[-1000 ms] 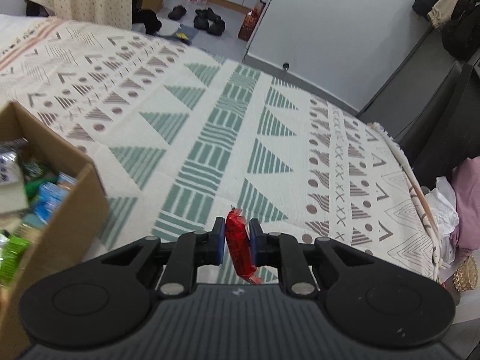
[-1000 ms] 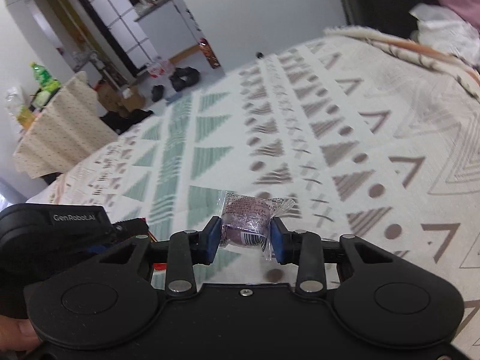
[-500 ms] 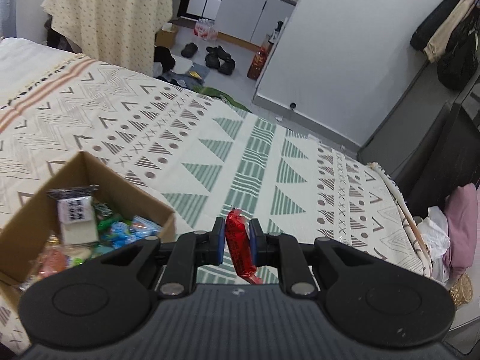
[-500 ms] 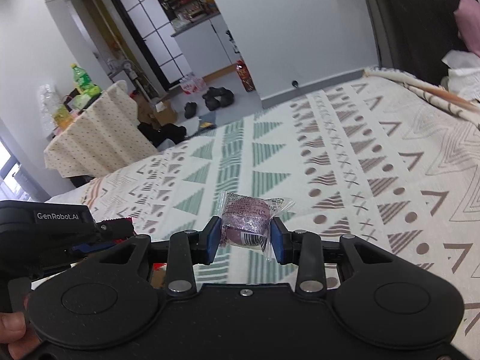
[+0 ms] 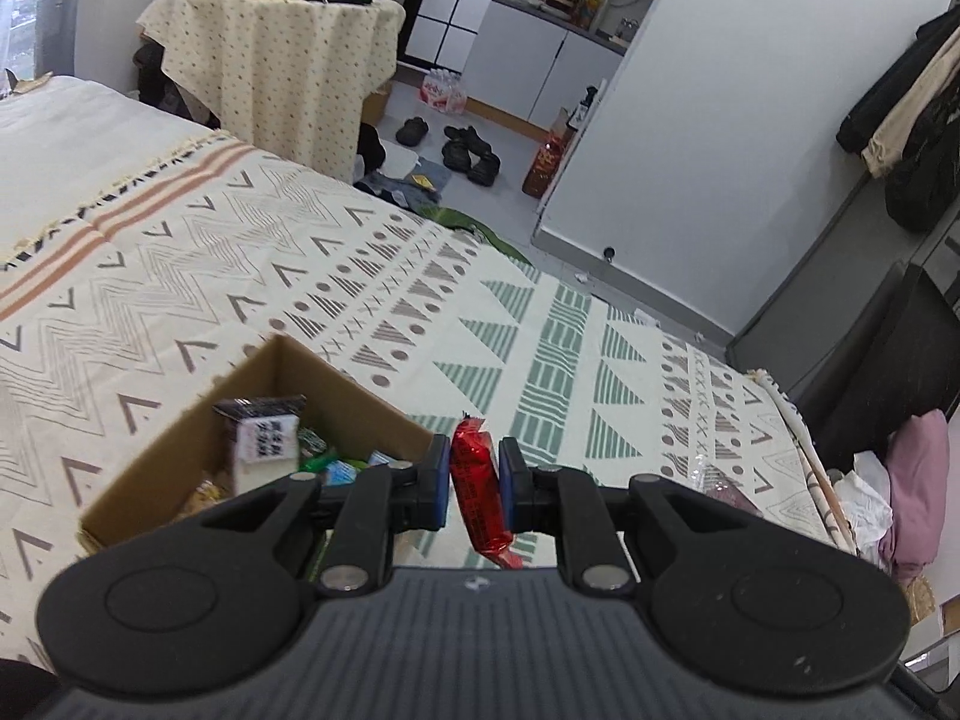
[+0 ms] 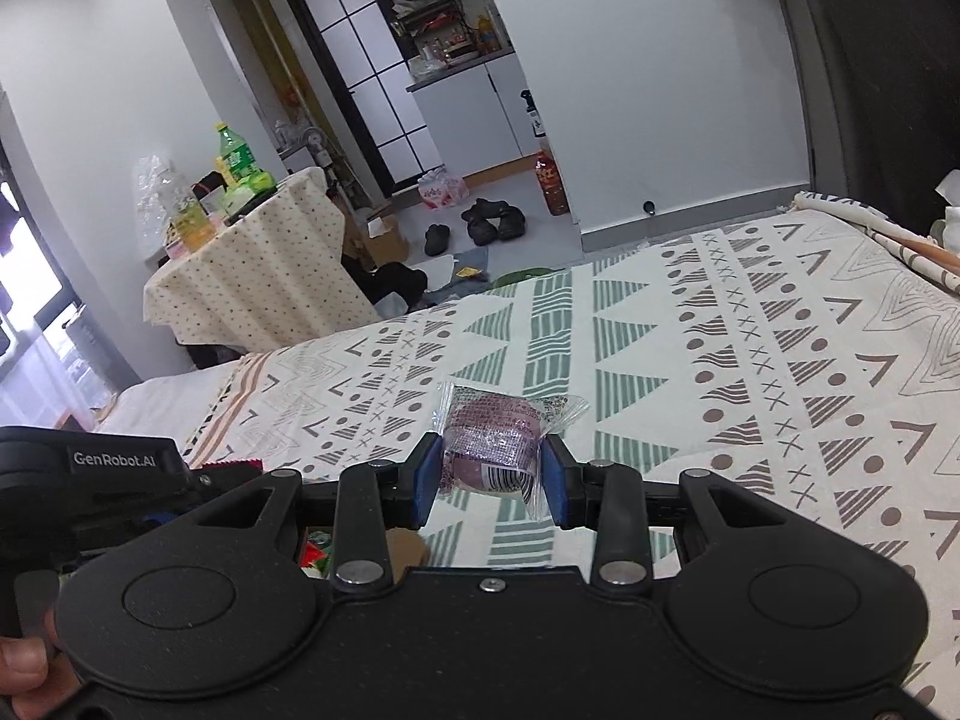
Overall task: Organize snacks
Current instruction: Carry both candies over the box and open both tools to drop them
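My left gripper (image 5: 474,483) is shut on a red snack bar (image 5: 478,492), held upright above the bed. A cardboard box (image 5: 198,420) with several wrapped snacks stands on the patterned blanket just left of and below it. My right gripper (image 6: 487,474) is shut on a purple snack in a clear wrapper (image 6: 492,450), held above the blanket. The left gripper's body (image 6: 90,468) shows at the left of the right wrist view, with a corner of the box (image 6: 408,546) below.
The patterned blanket (image 5: 540,336) covers the bed. A table with a dotted cloth (image 5: 270,54) and bottles stands beyond the bed's far edge. Shoes (image 5: 468,150) lie on the floor. A pink cloth and a white bag (image 5: 900,480) lie at the bed's right edge.
Both grippers have risen and tilted up with their snacks still held. The box has come further into the left wrist view, nearer the left gripper's fingers.
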Demonstrator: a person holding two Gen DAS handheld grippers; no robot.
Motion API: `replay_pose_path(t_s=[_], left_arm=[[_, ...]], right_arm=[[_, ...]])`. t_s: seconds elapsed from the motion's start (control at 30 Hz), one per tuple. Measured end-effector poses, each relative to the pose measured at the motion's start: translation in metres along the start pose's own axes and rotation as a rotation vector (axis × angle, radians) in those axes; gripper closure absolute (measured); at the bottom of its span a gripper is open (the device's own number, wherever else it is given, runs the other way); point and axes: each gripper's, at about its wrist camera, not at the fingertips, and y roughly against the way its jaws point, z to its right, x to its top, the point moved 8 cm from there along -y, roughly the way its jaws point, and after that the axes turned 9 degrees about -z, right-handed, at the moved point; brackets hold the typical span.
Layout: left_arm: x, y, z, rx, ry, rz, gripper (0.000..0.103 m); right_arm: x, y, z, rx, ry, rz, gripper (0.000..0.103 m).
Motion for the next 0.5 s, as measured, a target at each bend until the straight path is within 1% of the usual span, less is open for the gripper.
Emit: replay_pose_path(t_s=[0.2,0.4,0.5], left_arm=[[0.008,0.016,-0.019,0.016,0.012,0.030,0.088],[0.015,0.026,-0.046,0.040,0.048,0.048,0.088],[0.017,0.029,-0.058,0.047,0.059,0.050,0.088]], right_arm=[[0.001,0.009,-0.022,0.041,0.033,0.027,0.068],[-0.003,0.009,-0.051,0.137,0.101,0.031,0.068],[-0.006,0.006,-0.063,0.167,0.124,0.022,0.068]])
